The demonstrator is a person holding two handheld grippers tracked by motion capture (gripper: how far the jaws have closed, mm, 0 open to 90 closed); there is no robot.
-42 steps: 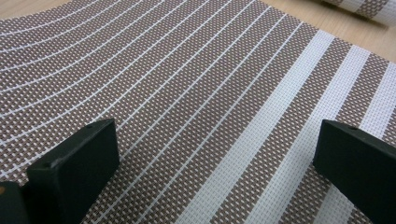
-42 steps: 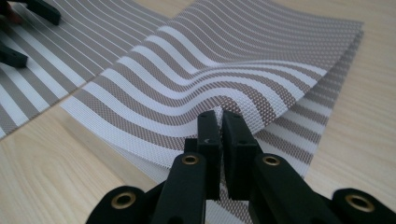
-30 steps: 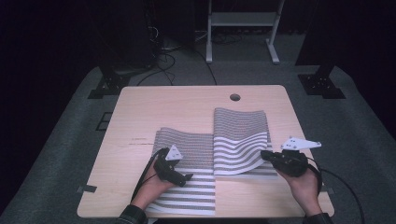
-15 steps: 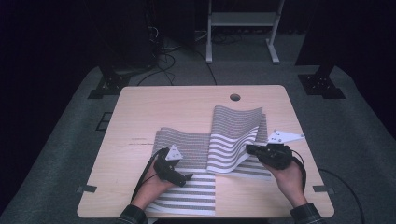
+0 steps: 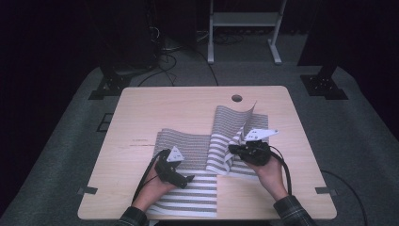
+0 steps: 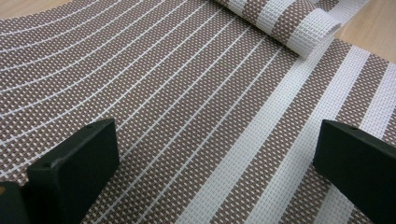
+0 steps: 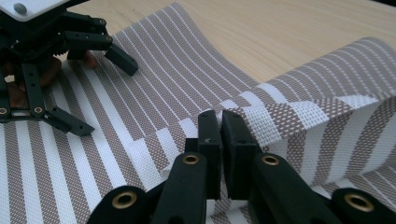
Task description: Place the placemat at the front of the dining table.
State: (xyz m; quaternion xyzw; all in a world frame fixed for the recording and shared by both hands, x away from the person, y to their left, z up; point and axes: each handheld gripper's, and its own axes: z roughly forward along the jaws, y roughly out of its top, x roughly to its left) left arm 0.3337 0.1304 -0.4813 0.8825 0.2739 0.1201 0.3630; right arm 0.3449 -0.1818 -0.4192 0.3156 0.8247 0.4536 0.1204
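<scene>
Both forearms reach in from the near edge of the pale wooden table (image 5: 155, 108). The left gripper (image 5: 181, 178) rests low over the brown-and-white striped woven mat (image 5: 188, 143), its jaws spread wide with the flat weave lying between and beneath them. The right gripper (image 5: 234, 149), right of centre, has its jaws pressed together, pinching the mat's lifted edge, which curls up in a stiff fold towards the left.
</scene>
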